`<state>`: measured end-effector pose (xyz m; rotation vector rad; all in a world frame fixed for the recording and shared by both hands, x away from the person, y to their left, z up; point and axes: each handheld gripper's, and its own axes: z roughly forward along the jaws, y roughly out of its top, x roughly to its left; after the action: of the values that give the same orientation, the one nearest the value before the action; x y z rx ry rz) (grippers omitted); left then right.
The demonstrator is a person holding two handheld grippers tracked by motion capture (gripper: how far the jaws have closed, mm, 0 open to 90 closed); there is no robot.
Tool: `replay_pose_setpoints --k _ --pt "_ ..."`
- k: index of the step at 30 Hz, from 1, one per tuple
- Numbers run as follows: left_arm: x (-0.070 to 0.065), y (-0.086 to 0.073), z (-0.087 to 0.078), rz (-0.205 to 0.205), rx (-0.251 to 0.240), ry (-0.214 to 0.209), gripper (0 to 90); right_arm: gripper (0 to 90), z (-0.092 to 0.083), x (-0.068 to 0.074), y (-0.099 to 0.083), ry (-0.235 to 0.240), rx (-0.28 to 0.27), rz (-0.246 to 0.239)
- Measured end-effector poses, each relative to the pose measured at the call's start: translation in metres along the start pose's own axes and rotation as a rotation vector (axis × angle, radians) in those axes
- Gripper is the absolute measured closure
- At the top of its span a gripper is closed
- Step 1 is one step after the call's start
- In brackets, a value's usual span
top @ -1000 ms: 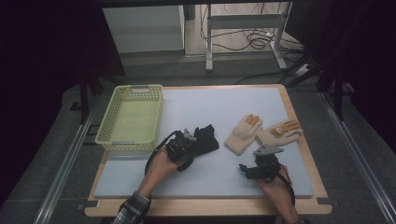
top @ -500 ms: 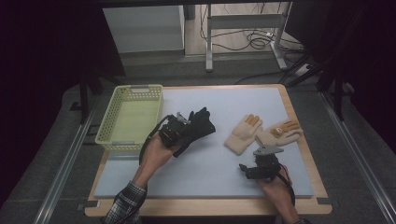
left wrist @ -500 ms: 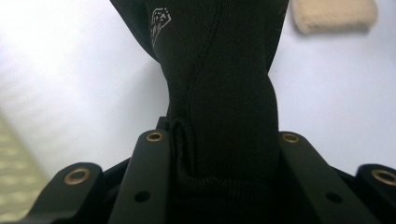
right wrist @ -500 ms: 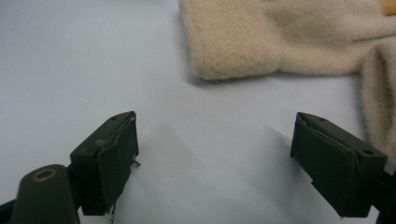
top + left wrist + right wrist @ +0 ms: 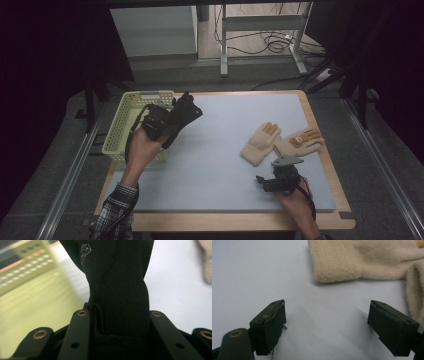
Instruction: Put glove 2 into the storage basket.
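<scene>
Beside the yellow-green plastic basket (image 5: 131,126), the left gripper (image 5: 167,121) is clamping a black fabric glove (image 5: 184,114) for dropping in, while the right gripper (image 5: 267,183), jaws wide, is waiting near two beige knitted gloves (image 5: 280,142).

The right gripper (image 5: 327,325) hovers low over the pale blue mat (image 5: 257,272), its jaws spread wide with nothing between them; beyond lie two cream gloves (image 5: 362,260), overlapping.

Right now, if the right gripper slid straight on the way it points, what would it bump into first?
Probably the nearer beige glove: the right gripper stands open over bare mat, and that glove's cuff lies just ahead between the jaw lines. Depth is hard to judge.
</scene>
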<state>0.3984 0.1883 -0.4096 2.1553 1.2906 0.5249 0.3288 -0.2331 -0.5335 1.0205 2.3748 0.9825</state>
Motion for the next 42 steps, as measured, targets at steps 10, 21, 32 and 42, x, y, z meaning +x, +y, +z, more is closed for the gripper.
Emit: replay_pose_setpoints --k 10,21,32,42 --pt "0.069 -0.026 -0.003 -0.145 0.024 0.11 68.1 14.7 0.0 0.0 0.0 0.002 0.001 0.002" --pt "0.117 -0.043 0.031 -0.266 0.154 0.18 67.0 14.7 0.0 0.0 0.0 0.003 -0.002 0.004" --pt "0.141 -0.044 0.072 -0.293 0.292 0.281 65.3 14.7 0.0 0.0 0.0 0.004 -0.002 0.006" --pt "0.145 -0.055 0.085 -0.271 0.355 0.258 24.6 14.7 0.0 0.0 0.0 0.004 -0.002 0.007"
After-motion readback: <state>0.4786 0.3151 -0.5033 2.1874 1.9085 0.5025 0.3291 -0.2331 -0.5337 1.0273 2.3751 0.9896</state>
